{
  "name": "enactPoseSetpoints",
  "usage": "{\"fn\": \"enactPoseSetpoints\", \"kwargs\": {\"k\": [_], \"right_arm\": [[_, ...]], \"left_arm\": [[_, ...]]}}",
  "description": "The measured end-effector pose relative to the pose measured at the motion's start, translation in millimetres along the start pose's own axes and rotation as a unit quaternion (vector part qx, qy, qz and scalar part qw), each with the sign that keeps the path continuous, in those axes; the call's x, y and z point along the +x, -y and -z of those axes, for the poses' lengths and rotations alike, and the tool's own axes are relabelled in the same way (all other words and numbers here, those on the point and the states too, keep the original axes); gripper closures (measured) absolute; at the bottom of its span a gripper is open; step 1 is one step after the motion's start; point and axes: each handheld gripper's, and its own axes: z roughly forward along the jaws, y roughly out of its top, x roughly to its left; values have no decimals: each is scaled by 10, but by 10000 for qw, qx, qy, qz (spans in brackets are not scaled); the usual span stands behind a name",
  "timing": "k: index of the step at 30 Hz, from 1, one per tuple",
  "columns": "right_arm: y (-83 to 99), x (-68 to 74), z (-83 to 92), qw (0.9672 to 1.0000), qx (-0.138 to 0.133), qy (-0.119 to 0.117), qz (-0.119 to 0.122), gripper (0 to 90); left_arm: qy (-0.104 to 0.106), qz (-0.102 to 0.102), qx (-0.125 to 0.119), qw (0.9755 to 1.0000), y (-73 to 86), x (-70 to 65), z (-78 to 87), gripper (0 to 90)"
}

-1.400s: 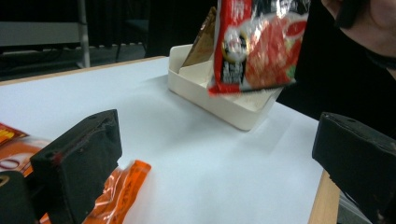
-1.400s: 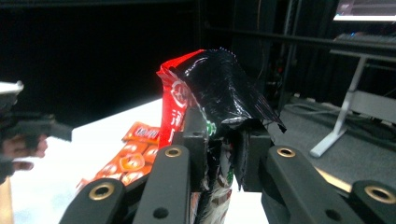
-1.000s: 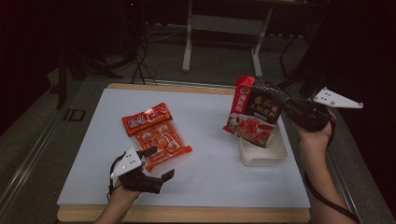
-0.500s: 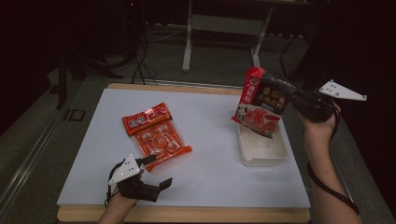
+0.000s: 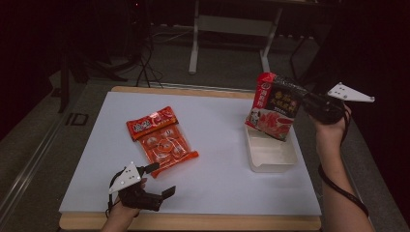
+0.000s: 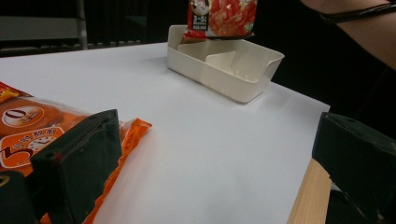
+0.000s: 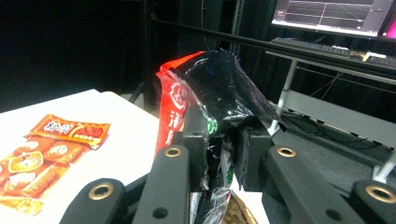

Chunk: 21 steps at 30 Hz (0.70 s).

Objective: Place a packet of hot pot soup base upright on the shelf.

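Note:
My right gripper (image 5: 309, 101) is shut on the edge of a red and black food packet (image 5: 274, 105), held tilted in the air with its lower end over the far part of a white divided tray (image 5: 270, 153). In the right gripper view the jaws pinch the packet (image 7: 219, 93) between them. An orange snack bag (image 5: 159, 137) lies flat left of centre on the white sheet. Near the front edge my left gripper (image 5: 162, 180) stands open just in front of that bag, one jaw beside the bag's corner (image 6: 133, 128). The left gripper view also takes in the tray (image 6: 224, 65) with the packet (image 6: 219, 16) above it.
A white sheet (image 5: 217, 145) covers the wooden table (image 5: 193, 222). Behind the table stand a metal frame (image 5: 232, 34) and cables on the floor. A monitor (image 7: 336, 11) and keyboard sit on a desk in the right gripper view.
My right gripper has carried the packet to the right and slightly down, over the tray. The left gripper has stayed near the front edge.

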Motion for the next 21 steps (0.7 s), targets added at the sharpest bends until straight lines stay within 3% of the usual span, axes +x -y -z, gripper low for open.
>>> {"fn": "enactPoseSetpoints", "kwargs": {"k": [2, 3, 4, 7, 15, 21], "right_arm": [[7, 17, -17, 9998, 27, 20, 220, 770], [7, 17, -17, 9998, 27, 20, 220, 770], [16, 42, -48, 9985, 70, 40, 545, 770], [26, 54, -86, 9974, 167, 58, 701, 770], [109, 92, -193, 9940, 409, 79, 1007, 770], [181, 112, -252, 9946, 453, -150, 919, 767]], "left_arm": [[21, 23, -3, 10000, 3, 0, -2, 23], [21, 23, -3, 10000, 3, 0, -2, 23], [46, 34, 3, 10000, 6, -1, -6, 23], [70, 49, -18, 10000, 6, -5, -9, 23], [93, 78, -46, 9999, 10, 7, -1, 23], [95, 126, -63, 9999, 18, 12, -4, 23]]}}
